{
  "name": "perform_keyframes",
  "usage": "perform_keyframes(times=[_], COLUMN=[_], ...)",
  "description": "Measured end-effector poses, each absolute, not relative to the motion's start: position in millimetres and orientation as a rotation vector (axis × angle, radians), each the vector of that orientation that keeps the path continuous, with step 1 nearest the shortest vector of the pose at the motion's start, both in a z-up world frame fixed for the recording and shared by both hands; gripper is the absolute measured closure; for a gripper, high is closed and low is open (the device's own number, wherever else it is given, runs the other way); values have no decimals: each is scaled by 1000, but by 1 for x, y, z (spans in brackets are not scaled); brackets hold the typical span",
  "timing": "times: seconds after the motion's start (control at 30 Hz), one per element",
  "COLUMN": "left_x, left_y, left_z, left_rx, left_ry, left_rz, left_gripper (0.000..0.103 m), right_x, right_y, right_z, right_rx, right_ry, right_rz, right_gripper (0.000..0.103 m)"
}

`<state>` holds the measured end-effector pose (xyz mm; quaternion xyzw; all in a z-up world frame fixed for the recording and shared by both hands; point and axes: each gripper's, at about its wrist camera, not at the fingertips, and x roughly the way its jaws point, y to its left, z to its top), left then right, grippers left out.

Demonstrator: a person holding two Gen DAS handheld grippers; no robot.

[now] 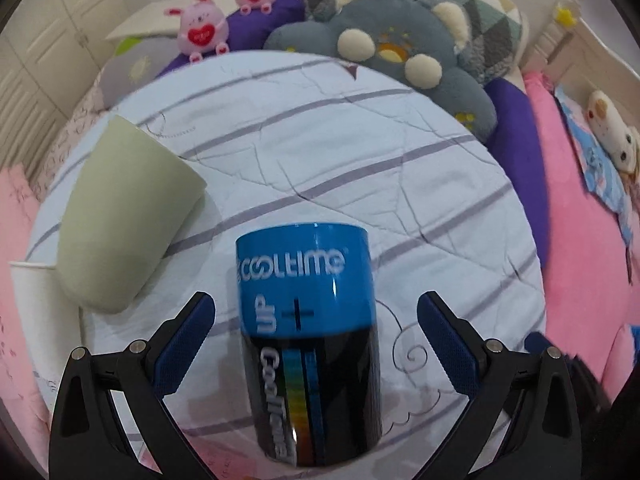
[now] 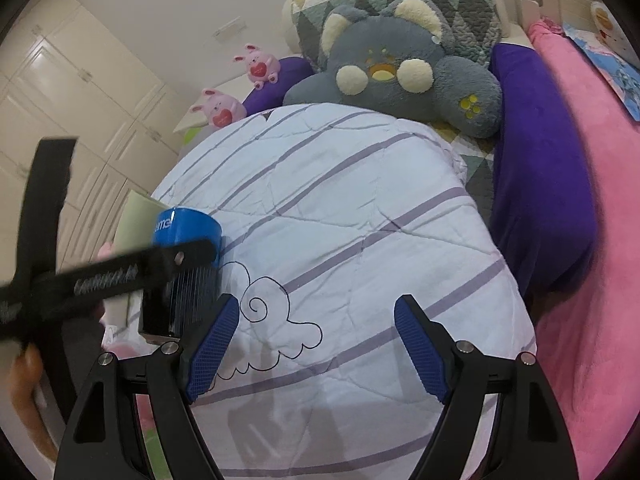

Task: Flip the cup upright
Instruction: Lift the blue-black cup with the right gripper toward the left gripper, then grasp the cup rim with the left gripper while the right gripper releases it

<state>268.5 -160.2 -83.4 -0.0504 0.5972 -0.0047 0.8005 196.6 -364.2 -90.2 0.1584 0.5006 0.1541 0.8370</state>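
Right now the left gripper (image 1: 316, 312) has its jaws spread wide, one blue pad (image 1: 188, 344) on each side of the cup (image 1: 308, 360) and neither pad touching it. That cup sits between them on the quilt (image 1: 320, 152), a blue-and-black cylinder with "Cooltime" lettering, a plus sign and "UP" printed on its blue band. The blue band is the end farther from the camera, the black part with the rainbow strip nearer. Whether it stands or lies flat, the left wrist view does not settle.

Off to the left, just beside it, a pale green cup (image 1: 124, 216) leans at a tilt, and a white paper cup (image 1: 32, 288) sits at its outer edge, touching it in this view.

Over on the right wrist view, the right gripper (image 2: 316, 340) hangs over bare quilt, jaws wide apart with nothing between them. A cloud-with-wing drawing (image 2: 276, 320) on the fabric lies just ahead of its left pad. At far left in this view the body of the left gripper (image 2: 104, 276) crosses in front of the blue cup (image 2: 188, 228), with the green cup (image 2: 136, 224) behind.

Further back, a grey plush cushion (image 1: 400, 52) rests at the quilt's far edge, two pink plush pigs (image 1: 204, 32) sit on a purple pillow (image 1: 264, 20), and a pink blanket (image 2: 592, 320) runs down the right side of the bed.
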Motion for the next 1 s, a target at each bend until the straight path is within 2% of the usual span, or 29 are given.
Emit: perform_keyframes(times=[0.1, 0.17, 0.27, 0.9, 1.0], left_x=[276, 276, 275, 232, 225], left_y=[-159, -156, -155, -138, -139], left_z=[-90, -93, -93, -40, -42], left_rx=[-127, -146, -159, -112, -102], left_ry=[1281, 1290, 1279, 922, 916], left_rz=[-6, -3, -35, -49, -60], left_gripper=[8, 27, 35, 35, 35], right_x=[198, 198, 198, 180, 177], right_y=[-356, -350, -343, -301, -296], right_z=[-91, -92, -92, -77, -78], right_rx=[308, 286, 259, 174, 152], right_ry=[1068, 1076, 1083, 999, 1003], right_rz=[361, 393, 424, 532, 526], right_gripper=[22, 22, 22, 22, 21])
